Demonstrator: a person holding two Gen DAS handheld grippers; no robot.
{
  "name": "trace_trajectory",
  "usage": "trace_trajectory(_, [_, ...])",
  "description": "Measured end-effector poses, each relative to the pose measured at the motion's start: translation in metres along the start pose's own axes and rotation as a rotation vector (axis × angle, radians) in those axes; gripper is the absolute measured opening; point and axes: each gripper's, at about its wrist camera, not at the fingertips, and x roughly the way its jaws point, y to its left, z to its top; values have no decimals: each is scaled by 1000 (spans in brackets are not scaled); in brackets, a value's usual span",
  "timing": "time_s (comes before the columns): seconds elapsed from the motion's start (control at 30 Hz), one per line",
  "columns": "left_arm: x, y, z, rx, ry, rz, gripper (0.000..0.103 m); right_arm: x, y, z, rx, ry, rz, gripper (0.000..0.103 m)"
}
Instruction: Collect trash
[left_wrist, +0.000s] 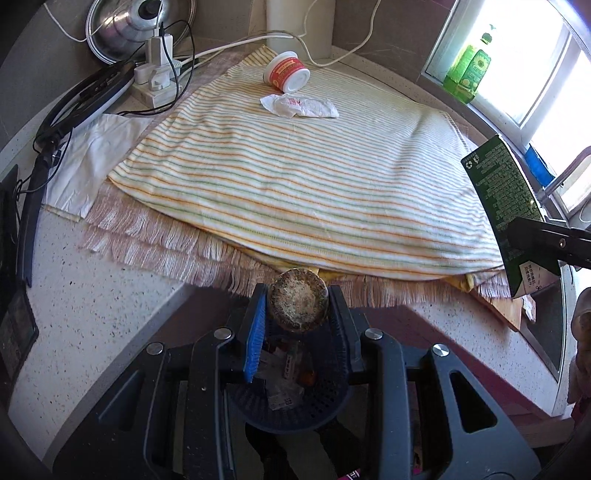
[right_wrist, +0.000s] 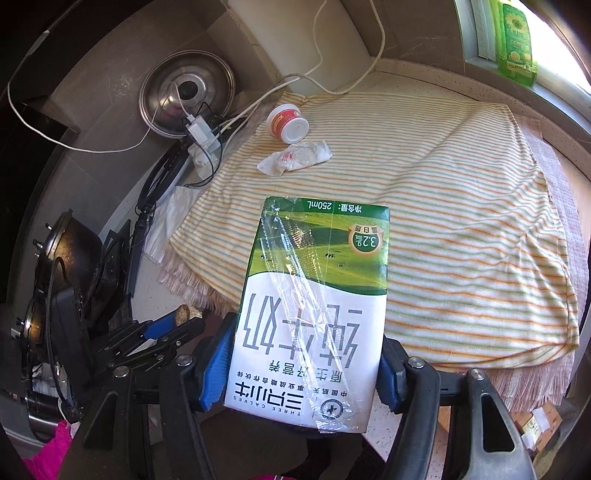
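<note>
**Two trash items held, two left on the cloth**

Two tongs are seen, one per hand. The left tongs (left_wrist: 297, 299) are clamped on 1 round, mouldy-looking brown lump (left_wrist: 297, 305), pinched between a blue pad and a black one, just past the counter (left_wrist: 110, 314) edge and above a dark perforated basket (left_wrist: 291, 413). The basket is seen below the tongs w/ several scraps of wrapper inside; exact count cannot be told.

The right tongs (right_wrist: 306, 365) are closed on 1 green-and-white milk carton (right_wrist: 314, 295), gripped by its lower sides btw. 2 blue pads, print upside down, a strip of clear film stuck to its front. It is held over the near edge of the counter.

On the striped cloth (left_wrist: 295, 177), 2 more items are seen near the far side: 1 white tub w/ red label (left_wrist: 286, 72), tipped on its side, and 1 crumpled white wrapper (left_wrist: 299, 105) just beside it on the near side, apart from both tongs.

Also counted: 1 steel lid (left_wrist: 125, 26) leaned at the back wall, 1 white power strip (left_wrist: 157, 74) w/ plugs, 1 green bottle (left_wrist: 467, 70) on the window sill.
</note>
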Motion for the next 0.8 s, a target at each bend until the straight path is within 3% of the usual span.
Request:
trace_trajectory(0.33, [9, 13, -43, -1, 67, -11, 32, 15, 28, -52, -35, 55, 35, 67])
trace_trajectory(0.8, [37, 28, -83, -4, 166, -22, 32, 49, 63, -111, -134, 139, 9, 67])
